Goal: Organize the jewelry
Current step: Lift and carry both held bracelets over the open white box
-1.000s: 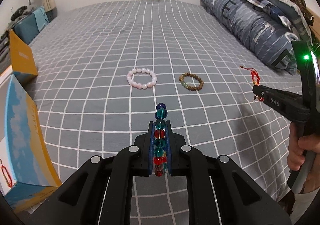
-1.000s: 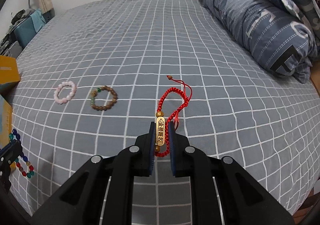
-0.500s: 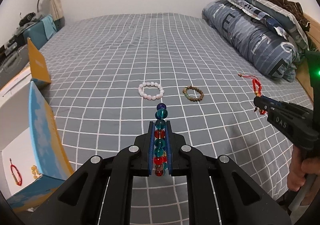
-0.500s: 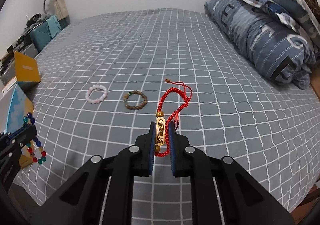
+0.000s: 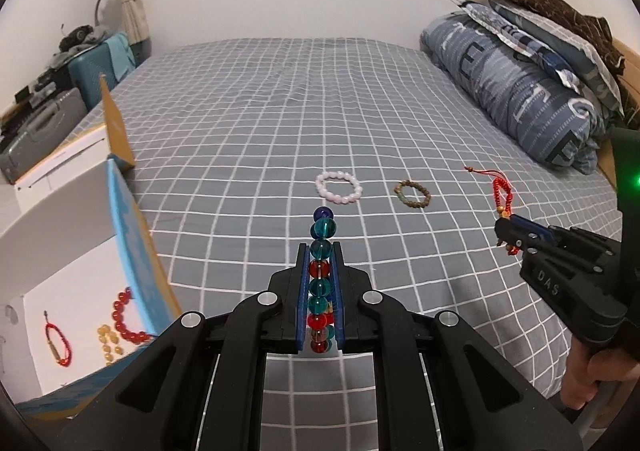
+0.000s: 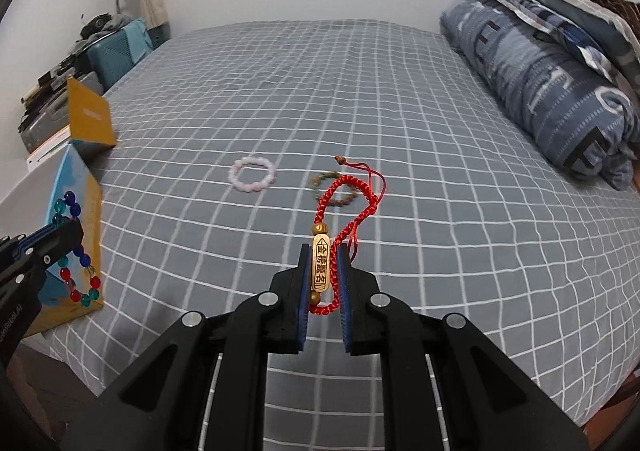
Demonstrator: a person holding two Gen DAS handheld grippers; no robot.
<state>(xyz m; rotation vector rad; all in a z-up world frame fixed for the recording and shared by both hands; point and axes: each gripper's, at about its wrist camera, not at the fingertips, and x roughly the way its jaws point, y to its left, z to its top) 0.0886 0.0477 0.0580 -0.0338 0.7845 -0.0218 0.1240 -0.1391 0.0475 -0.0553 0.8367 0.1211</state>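
My left gripper [image 5: 320, 247] is shut on a string of teal, red and blue glass beads [image 5: 321, 251], held above the checked bedspread [image 5: 280, 123]. From the right wrist view, that gripper [image 6: 60, 229] and its bead bracelet [image 6: 76, 275] hang beside the box. My right gripper [image 6: 323, 251] is shut on the gold plate of a red cord bracelet [image 6: 322, 267], whose loop stands up past the fingertips. A pink bead bracelet [image 5: 339, 187] and a brown wooden bead bracelet [image 5: 413, 195] lie on the bed ahead. The open white box [image 5: 132, 243] at the left holds three bracelets.
A rolled blue duvet [image 5: 520, 91] and pillows line the right side of the bed. An orange box flap [image 5: 116, 127] stands at the left edge, with a teal suitcase [image 5: 96, 63] and clutter behind it. A hand [image 5: 592, 375] grips the right tool's handle.
Both grippers have risen and drawn back from the bed with their bracelets still gripped. The two loose bracelets now look farther off, and the inside of the box has come into view at the left.
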